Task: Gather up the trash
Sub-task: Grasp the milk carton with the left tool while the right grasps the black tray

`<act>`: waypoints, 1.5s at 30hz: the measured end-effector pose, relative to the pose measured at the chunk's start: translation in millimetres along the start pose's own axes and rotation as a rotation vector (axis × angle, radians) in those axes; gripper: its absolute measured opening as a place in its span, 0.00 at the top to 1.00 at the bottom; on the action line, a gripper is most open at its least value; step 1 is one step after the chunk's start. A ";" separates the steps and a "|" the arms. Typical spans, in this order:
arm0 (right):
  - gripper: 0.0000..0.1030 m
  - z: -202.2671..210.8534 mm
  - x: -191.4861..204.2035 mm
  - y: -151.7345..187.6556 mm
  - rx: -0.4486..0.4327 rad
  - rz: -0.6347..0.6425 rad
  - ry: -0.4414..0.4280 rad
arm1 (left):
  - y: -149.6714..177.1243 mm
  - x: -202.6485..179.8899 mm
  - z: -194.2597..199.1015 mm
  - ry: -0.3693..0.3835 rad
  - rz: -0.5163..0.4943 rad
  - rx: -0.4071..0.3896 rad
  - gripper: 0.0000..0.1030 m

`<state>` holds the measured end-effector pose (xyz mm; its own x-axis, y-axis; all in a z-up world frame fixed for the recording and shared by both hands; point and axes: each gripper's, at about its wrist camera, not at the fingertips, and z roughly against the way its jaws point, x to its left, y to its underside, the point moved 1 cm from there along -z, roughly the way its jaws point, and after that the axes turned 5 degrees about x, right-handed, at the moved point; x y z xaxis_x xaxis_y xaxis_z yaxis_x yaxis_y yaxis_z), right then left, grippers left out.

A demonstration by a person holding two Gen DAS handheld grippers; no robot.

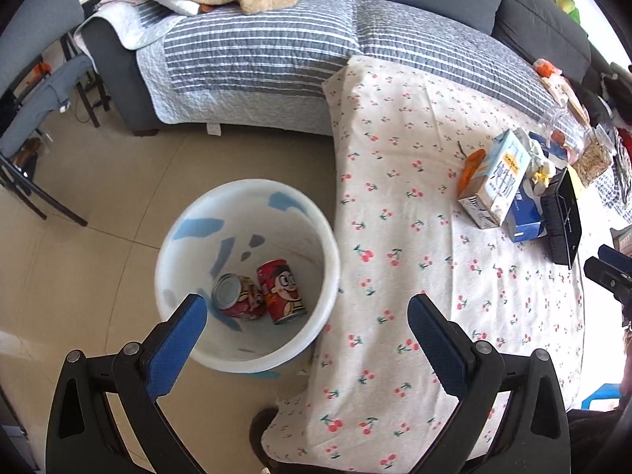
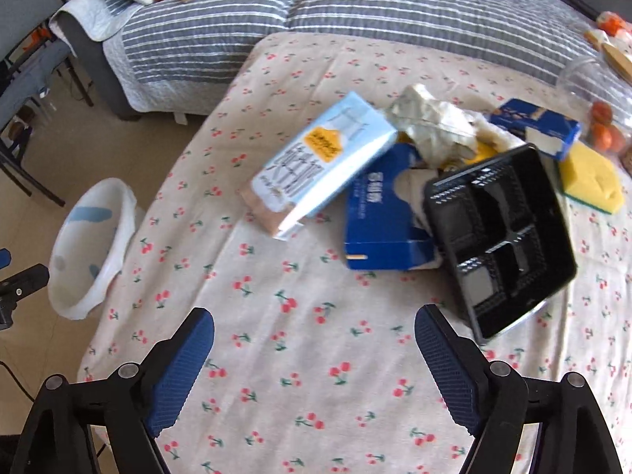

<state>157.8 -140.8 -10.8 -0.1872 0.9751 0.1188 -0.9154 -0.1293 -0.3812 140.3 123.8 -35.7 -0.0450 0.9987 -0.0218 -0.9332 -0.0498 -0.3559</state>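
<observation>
Beside the cherry-print table (image 1: 414, 181), on the tiled floor at its left edge, the white bin (image 1: 252, 213) is standing upright and holding two red cans (image 1: 276, 292) lying at its bottom. The left gripper (image 1: 306, 312) is hanging above the bin's near rim and the table's corner with its jaws spread wide and nothing between the blue pads.

On the table, toward its far right, the remaining trash is sitting in a loose heap: a pale blue carton (image 2: 324, 162) is leaning on an opened blue tissue box (image 2: 383, 217), crumpled foil wrap (image 2: 430, 122) is lying behind them, and a black divided tray (image 2: 501, 245) is tilting against the box (its compartments look empty). The right gripper (image 2: 314, 335) is hovering over bare tablecloth nearer than the heap, jaws wide apart and holding nothing.
</observation>
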 end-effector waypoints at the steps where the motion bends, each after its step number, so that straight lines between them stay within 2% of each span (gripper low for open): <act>1: 0.15 2.1 -10.9 1.2 -0.006 -0.015 0.001 | -3.6 -9.4 -0.3 0.000 -0.008 -0.002 0.00; 10: 0.14 12.0 -109.5 16.3 -0.009 -0.151 0.027 | -41.5 -91.9 -13.4 0.034 -0.081 0.000 0.00; 17: 0.13 7.5 -155.5 28.6 0.029 -0.181 0.070 | -75.0 -158.9 -34.4 0.124 -0.173 -0.030 0.00; 21: 0.13 2.6 -171.1 33.0 0.055 -0.203 0.069 | -87.2 -184.7 -54.6 0.086 -0.220 -0.043 0.01; 23: 0.13 0.8 -176.7 34.3 0.062 -0.209 0.073 | -90.5 -190.3 -66.5 0.084 -0.224 -0.031 0.01; 27: 0.13 -2.7 -184.2 33.8 0.076 -0.235 0.053 | -92.6 -192.4 -83.9 0.102 -0.217 0.003 0.11; 30: 0.13 -5.6 -185.6 32.6 0.083 -0.257 0.031 | -92.3 -191.9 -88.6 0.125 -0.210 0.008 0.31; 33: 0.13 -10.2 -185.0 29.3 0.091 -0.281 0.008 | -92.0 -188.2 -85.1 0.158 -0.189 -0.002 0.41; 45: 0.13 -24.5 -165.4 1.9 0.068 -0.321 -0.041 | -76.0 -156.5 -40.5 0.166 -0.139 -0.047 0.43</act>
<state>195.8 -297.9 -53.7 0.1013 0.9602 0.2604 -0.9516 0.1699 -0.2560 232.8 -28.9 -43.1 0.1454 0.9819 -0.1214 -0.9087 0.0839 -0.4089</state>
